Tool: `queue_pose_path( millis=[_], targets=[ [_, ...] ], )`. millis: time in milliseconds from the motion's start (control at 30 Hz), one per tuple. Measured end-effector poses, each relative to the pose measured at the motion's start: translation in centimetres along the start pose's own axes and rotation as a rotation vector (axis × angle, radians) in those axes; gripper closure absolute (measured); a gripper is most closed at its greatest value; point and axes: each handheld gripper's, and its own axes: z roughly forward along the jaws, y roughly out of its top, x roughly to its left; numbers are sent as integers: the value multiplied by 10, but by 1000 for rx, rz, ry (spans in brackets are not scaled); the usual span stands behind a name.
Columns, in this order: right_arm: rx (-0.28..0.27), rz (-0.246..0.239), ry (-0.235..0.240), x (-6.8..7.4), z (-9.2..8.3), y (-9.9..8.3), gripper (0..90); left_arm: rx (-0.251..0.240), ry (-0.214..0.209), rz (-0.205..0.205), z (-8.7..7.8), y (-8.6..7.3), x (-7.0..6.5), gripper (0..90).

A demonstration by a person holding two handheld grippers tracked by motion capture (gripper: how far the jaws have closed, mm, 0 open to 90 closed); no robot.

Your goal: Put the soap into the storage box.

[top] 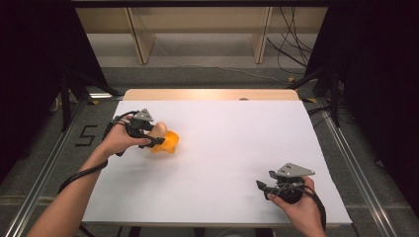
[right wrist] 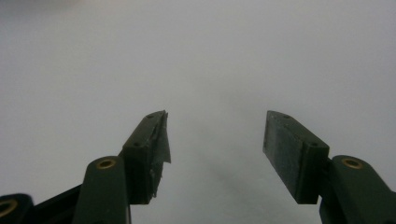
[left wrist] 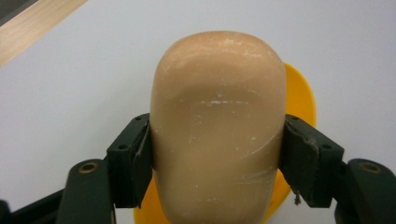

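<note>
Tabletop (top: 237,148) bare around clamped block (left wrist: 218,126)

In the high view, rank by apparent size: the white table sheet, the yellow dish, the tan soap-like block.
1. White table sheet, by far the largest.
2. Yellow dish.
3. Tan block, partly hidden by the left gripper, so its rank below the dish is unsure.

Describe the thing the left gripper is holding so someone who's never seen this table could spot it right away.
On the white table, look to its left side, where the left gripper is. Its jaws clamp a smooth, rounded tan block, rather like a bar of soap. It sits over a bright yellow dish, the only other coloured thing there.
</note>
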Motion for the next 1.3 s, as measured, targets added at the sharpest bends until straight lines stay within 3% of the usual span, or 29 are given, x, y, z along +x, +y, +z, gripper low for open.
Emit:
queue_pose_path(
  millis=[33, 67, 300, 367, 467, 500, 600, 733, 967, 1300],
  targets=[
    [3, 13, 6, 1, 0, 0, 407, 0, 1, -2, 1, 0, 0, 323],
    [-15, -26, -9, -2, 1, 0, 407, 1, 1, 3, 2, 0, 0, 323],
    [-6, -22, -11, -1, 0, 0, 407, 21, 2, -12, 4, -1, -1, 316],
    [7, -5, -7, 0, -1, 0, 407, -28, -8, -41, 1, 2, -1, 296],
    [-3, -23, -9, -1, 0, 0, 407, -37, -9, -40, -2, 4, -1, 269],
    [-4, -25, -2, -1, 1, 0, 407, -35, -7, -23, -4, 5, -1, 261],
    [0, -13, 1, 0, 1, 0, 406, -44, -10, -29, -7, 6, -3, 257],
    [-2, -33, -9, -2, 0, 0, 406, -64, -9, -31, -11, 6, -3, 240],
    [-3, -24, -3, -1, 1, 0, 407, -114, -7, -50, -25, 5, -6, 235],
    [-10, -20, -5, 0, 2, 0, 405, -121, 46, -54, -49, -3, -21, 230]
  ],
)
